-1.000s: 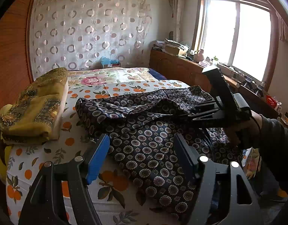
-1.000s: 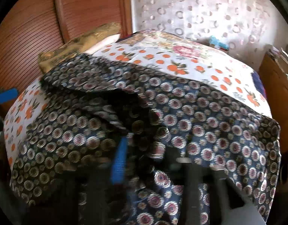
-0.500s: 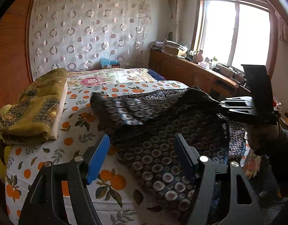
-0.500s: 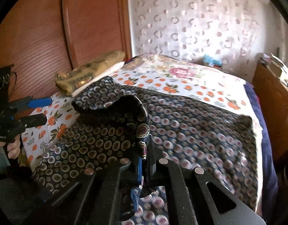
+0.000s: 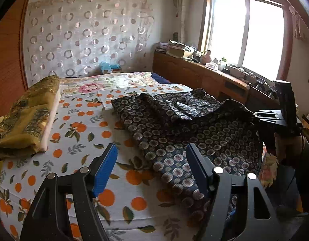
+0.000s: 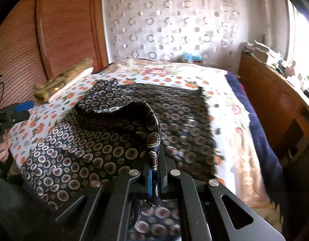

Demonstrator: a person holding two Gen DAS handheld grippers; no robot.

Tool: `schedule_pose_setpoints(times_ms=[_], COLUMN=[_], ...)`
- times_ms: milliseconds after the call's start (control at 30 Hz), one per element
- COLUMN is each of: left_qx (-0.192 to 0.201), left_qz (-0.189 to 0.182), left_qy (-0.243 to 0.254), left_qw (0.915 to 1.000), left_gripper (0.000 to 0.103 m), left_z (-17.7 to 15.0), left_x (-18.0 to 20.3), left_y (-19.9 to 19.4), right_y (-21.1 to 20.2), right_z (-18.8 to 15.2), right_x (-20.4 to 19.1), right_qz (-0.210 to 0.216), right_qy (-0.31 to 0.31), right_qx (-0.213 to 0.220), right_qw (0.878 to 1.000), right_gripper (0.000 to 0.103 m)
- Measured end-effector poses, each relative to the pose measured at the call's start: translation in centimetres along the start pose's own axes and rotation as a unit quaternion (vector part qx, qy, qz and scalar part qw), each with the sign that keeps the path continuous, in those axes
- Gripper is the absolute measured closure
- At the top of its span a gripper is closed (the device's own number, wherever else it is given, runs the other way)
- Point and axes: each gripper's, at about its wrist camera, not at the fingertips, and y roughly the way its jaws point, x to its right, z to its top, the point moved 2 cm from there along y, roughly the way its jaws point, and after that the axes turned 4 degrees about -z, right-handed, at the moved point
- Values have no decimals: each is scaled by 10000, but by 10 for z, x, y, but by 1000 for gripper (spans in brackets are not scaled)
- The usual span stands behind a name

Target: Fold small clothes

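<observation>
A dark navy garment with round medallion prints [image 5: 186, 132] lies across the right part of the bed. My right gripper [image 6: 155, 172] is shut on a raised edge of this garment [image 6: 118, 140] and holds it above the bed; it shows at the right of the left wrist view [image 5: 255, 118]. My left gripper [image 5: 150, 164] is open and empty, with blue pads, just above the bed's near edge, left of the garment. It shows at the far left of the right wrist view [image 6: 15, 110].
The bed [image 5: 74, 132] has a white sheet with orange fruit prints. A folded yellow-gold blanket [image 5: 26, 120] lies at its left side. A wooden cabinet [image 5: 204, 76] with clutter runs under the window. A wooden sliding door [image 6: 54, 36] stands to the left.
My right gripper has pulled the garment to the right and lifted its edge, uncovering the sheet on the left. My left gripper has stayed in place and open.
</observation>
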Motion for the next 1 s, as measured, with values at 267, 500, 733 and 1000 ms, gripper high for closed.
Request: schedule_pose_setpoints(times_ms=[267,500,733,1000], left_qx=[-22,-77,-55,1], left_qz=[-132,-176,-141,-69], left_qy=[109,147,111,63], left_qw=[9999,9997,9998,10000], left_gripper=[31,31,31,31], left_z=[4,10,13,18], left_x=[18,25,25,15], left_y=[10,22,26,25], right_y=[-6,-12,-18,21], right_z=[-1,2,18,57], right_x=[9,11,4,-39], right_qz=[-338,-553,-422,115], right_qy=[119,84,-66,-527], right_qx=[-173,-214,10,-74], right_qw=[9992,9982,9991,9985], right_gripper=[100,74,50,49])
